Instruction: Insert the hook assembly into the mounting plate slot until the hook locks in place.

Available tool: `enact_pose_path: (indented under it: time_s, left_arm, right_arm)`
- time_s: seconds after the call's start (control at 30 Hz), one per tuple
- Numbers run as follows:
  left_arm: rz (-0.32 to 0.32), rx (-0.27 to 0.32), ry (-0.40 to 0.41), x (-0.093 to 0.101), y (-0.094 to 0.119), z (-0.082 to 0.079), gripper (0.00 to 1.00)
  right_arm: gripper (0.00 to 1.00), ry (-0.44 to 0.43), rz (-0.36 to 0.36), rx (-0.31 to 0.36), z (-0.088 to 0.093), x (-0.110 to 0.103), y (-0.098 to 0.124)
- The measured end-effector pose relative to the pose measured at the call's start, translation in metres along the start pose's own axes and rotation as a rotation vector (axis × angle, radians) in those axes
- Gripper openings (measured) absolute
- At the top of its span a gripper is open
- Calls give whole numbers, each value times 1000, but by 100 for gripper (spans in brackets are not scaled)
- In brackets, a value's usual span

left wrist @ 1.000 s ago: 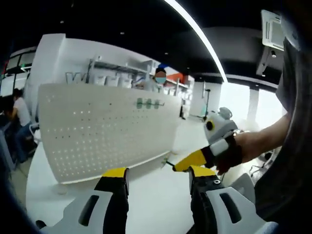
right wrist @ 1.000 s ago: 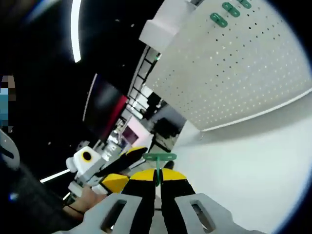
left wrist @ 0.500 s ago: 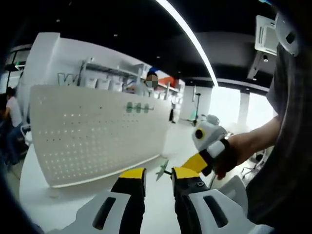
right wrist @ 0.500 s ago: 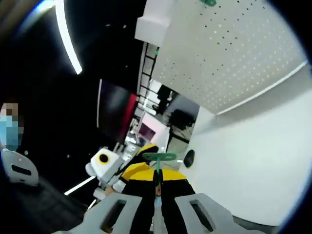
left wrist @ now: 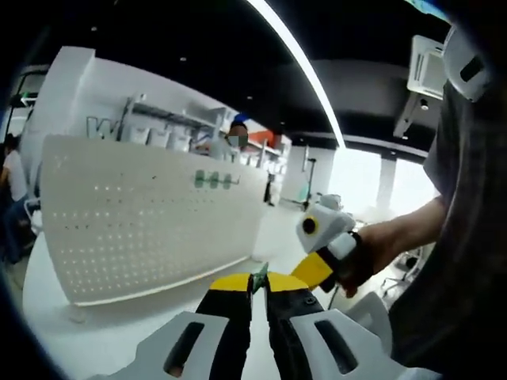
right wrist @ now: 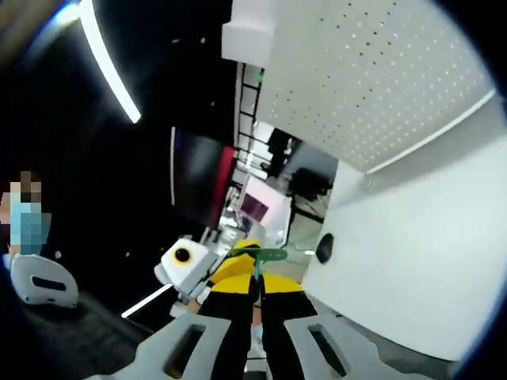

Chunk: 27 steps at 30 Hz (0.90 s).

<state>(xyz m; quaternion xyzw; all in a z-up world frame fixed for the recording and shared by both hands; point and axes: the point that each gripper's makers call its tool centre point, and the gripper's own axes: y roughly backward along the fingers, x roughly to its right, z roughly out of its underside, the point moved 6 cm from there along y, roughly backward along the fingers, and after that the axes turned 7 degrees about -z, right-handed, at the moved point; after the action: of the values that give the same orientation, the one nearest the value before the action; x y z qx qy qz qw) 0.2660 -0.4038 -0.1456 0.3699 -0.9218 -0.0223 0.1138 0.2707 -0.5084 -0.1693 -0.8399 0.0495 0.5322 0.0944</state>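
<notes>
Left gripper view: the white pegboard (left wrist: 150, 229) stands upright on the white desk (left wrist: 111, 340), and it is the landmark here. Three green hooks (left wrist: 211, 180) sit in a row near its top edge. To the right of the board and nearer the camera, the left tool (left wrist: 258, 286) points forward, its yellow-tipped jaws nearly together with a small green hook piece (left wrist: 259, 276) between the tips. Right of that, the right tool (left wrist: 326, 247) comes in at a slant, yellow tip down toward the left tool's tips, a person's hand (left wrist: 372, 249) wrapped around it and the forearm reaching in from the right.

Right gripper view, rolled: the pegboard (right wrist: 372, 87) fills the upper right. Below and left of it, the right tool (right wrist: 255, 286) clamps the green hook assembly (right wrist: 258, 260), its flat crossbar showing above the jaw tips. The left tool (right wrist: 207, 267) sits just left, close against it.
</notes>
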Motion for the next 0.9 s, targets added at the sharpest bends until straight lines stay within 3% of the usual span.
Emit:
enact_pose_path:
  time_s: [0.23,0.7,0.8,0.9]
  left_arm:
    - [-1,-14,-18,2,1,2,4]
    - [-27,-77,-70,3,-5,8,3]
    - [-33,-92,-84,2,-6,9,3]
    - [-41,-97,-82,0,-6,9,3]
  right_arm:
    - [1,-9,1,-29,2,-1,0]
    - [4,257,76,-94,-2,-1,4]
    - [5,363,100,-126,-2,-2,5]
    - [6,393,109,-127,-3,-6,5]
